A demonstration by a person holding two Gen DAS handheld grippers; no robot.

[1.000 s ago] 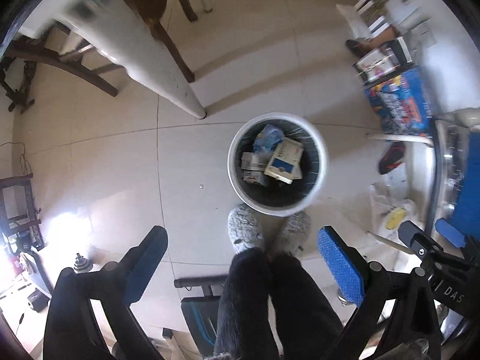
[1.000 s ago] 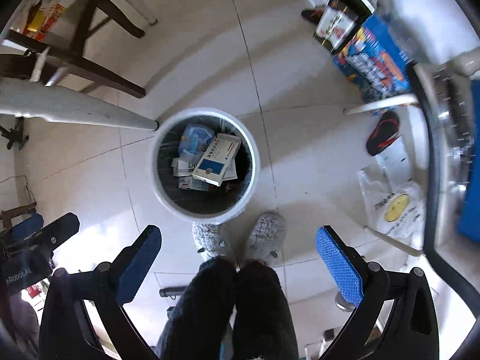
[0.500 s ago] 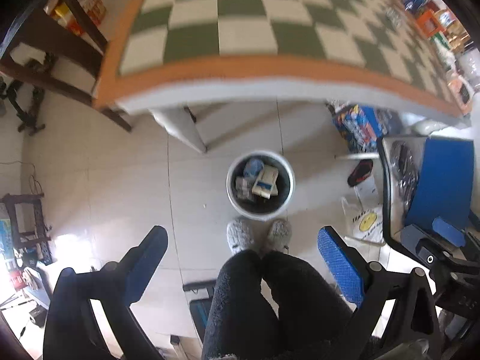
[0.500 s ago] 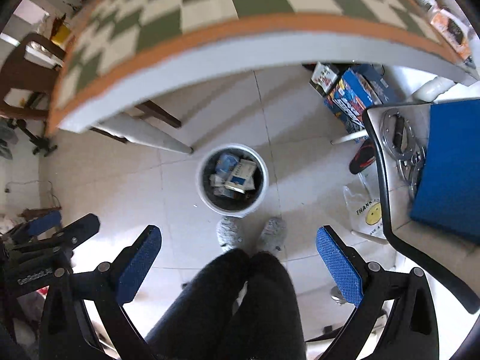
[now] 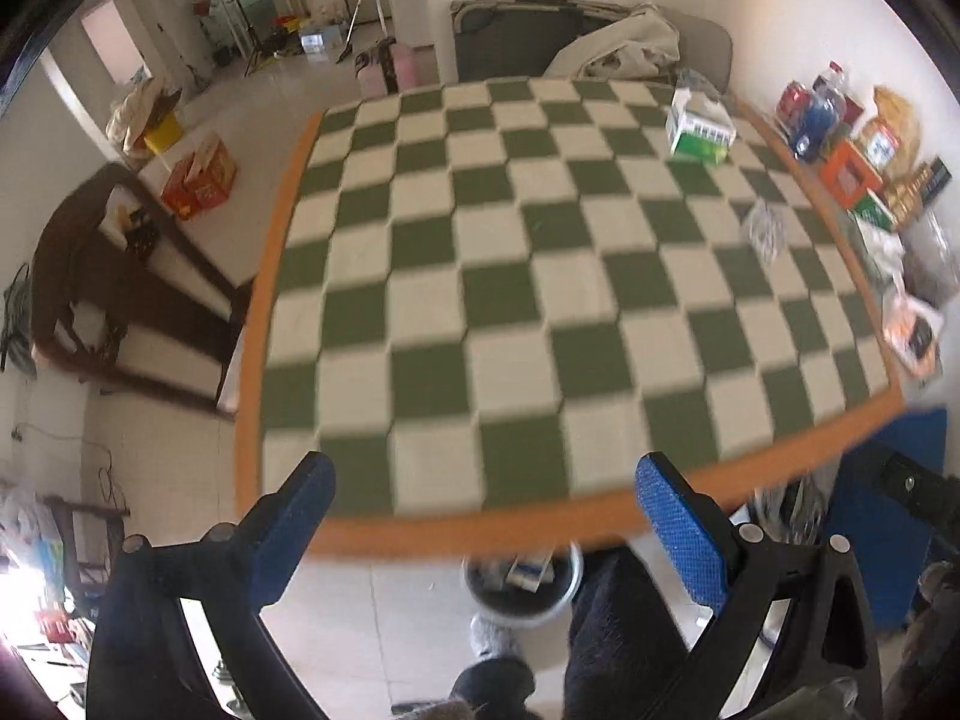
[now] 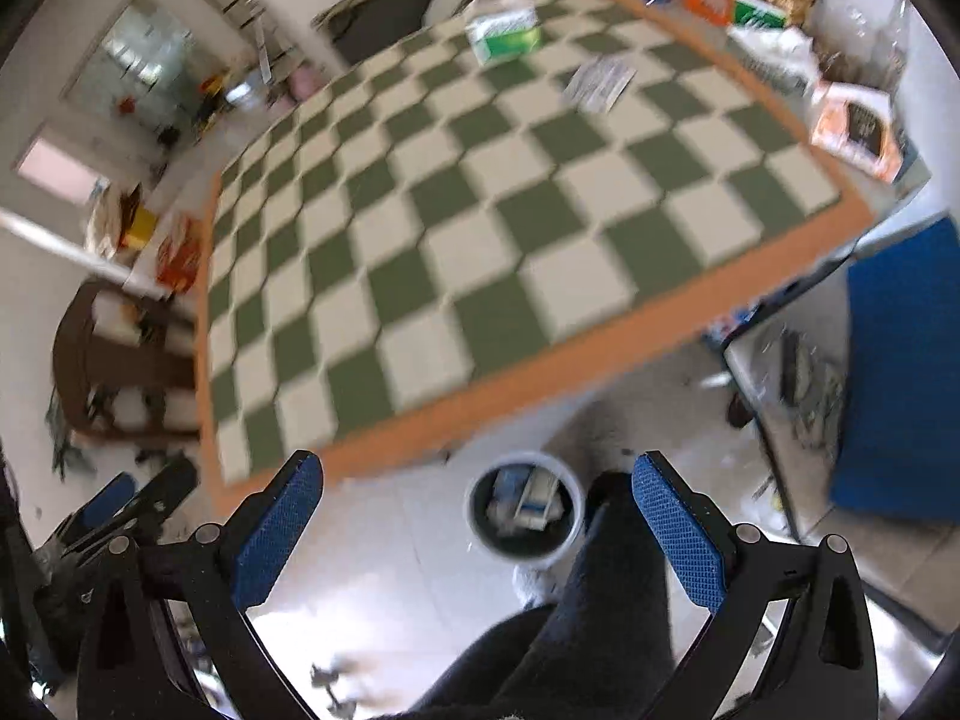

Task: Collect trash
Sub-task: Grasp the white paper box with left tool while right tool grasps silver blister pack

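A white bin (image 6: pixel 525 516) with boxes and wrappers inside stands on the floor by the person's feet; in the left wrist view the bin (image 5: pixel 521 591) is half hidden under the table edge. On the green-and-white checked table (image 5: pixel 480 276) lie a crumpled wrapper (image 5: pixel 763 231) and a green-and-white carton (image 5: pixel 701 126); the right wrist view shows the wrapper (image 6: pixel 600 83) and carton (image 6: pixel 503 33) too. My left gripper (image 5: pixel 489 531) is open and holds nothing, raised above the table's near edge. My right gripper (image 6: pixel 480 528) is open and holds nothing, above the bin.
Boxes, bottles and packets (image 5: pixel 852 132) crowd the table's right side. A dark wooden chair (image 5: pixel 114 294) stands left of the table, a blue chair (image 6: pixel 900 372) to the right. The person's dark-trousered legs (image 6: pixel 588 618) sit below both grippers. The orange table rim (image 6: pixel 540 378) runs close.
Both grippers have risen from over the bin and tilted up, so the tabletop now fills both views. The bin has shrunk toward the bottom. Both stay open.
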